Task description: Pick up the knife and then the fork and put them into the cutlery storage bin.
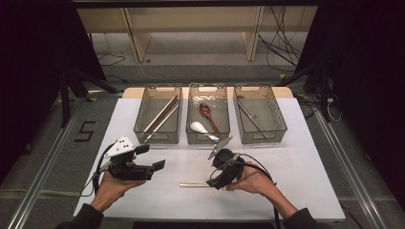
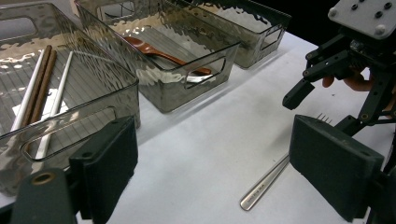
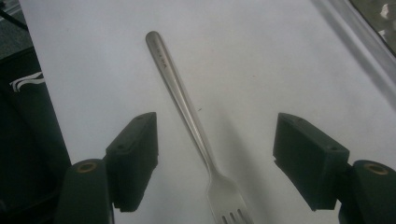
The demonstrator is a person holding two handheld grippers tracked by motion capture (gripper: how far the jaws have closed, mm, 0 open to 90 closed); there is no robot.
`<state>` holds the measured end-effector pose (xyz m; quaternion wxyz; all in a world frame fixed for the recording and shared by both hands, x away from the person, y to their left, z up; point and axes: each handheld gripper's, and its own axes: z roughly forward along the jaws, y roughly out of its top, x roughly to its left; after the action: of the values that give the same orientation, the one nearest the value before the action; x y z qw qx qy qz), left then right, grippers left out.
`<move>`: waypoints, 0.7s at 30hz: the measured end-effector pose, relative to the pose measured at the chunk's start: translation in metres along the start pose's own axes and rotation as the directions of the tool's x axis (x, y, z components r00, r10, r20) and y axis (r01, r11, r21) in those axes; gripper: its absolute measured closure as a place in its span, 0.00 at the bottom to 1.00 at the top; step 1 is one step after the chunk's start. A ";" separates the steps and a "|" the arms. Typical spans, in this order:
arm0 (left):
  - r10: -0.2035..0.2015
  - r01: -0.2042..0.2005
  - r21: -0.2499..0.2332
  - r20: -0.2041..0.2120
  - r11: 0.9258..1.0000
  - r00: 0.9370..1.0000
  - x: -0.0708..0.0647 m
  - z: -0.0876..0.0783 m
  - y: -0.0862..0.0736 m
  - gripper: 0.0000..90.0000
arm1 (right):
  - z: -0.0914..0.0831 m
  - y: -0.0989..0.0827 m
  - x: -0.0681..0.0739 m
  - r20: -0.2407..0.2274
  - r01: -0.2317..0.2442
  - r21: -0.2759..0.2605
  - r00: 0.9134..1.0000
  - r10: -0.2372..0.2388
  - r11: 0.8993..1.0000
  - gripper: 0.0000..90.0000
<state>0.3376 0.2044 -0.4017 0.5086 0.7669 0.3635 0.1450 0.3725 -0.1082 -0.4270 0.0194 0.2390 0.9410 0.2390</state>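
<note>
Right gripper [image 3: 215,161] jaws wide, straddling fork [image 3: 187,112] neck for a pinch (nothing gripped yet); left gripper [image 2: 212,172] open, empty, idling beside the handle

A white surface [image 1: 296,167] is sitting on a grey floor [image 1: 52,157], where a black "5" [image 1: 85,131] is marked to its left. Pale wooden furniture [image 1: 191,21] is standing beyond it, lit from above. Dark curtains [image 1: 28,57] are closing in on both sides, and black cables [image 1: 282,43] are trailing over the floor at the back right.
</note>
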 end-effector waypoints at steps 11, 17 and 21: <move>-0.001 0.001 -0.001 0.001 1.000 1.000 0.000 0.000 0.000 0.17 | 0.007 0.000 0.004 -0.003 0.007 0.038 1.000 -0.007 0.999 0.38; -0.001 0.001 -0.001 0.001 1.000 1.000 0.000 0.000 0.000 0.17 | 0.011 0.000 0.005 0.002 0.024 0.055 1.000 -0.024 0.998 0.39; 0.000 0.000 0.000 0.002 1.000 1.000 0.000 0.000 0.000 0.17 | 0.014 0.001 0.007 -0.002 0.031 0.073 1.000 -0.031 0.997 0.41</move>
<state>0.3379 0.2043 -0.4019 0.5088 0.7672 0.3630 0.1444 0.3688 -0.0986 -0.4385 0.0141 0.2248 0.9527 0.2042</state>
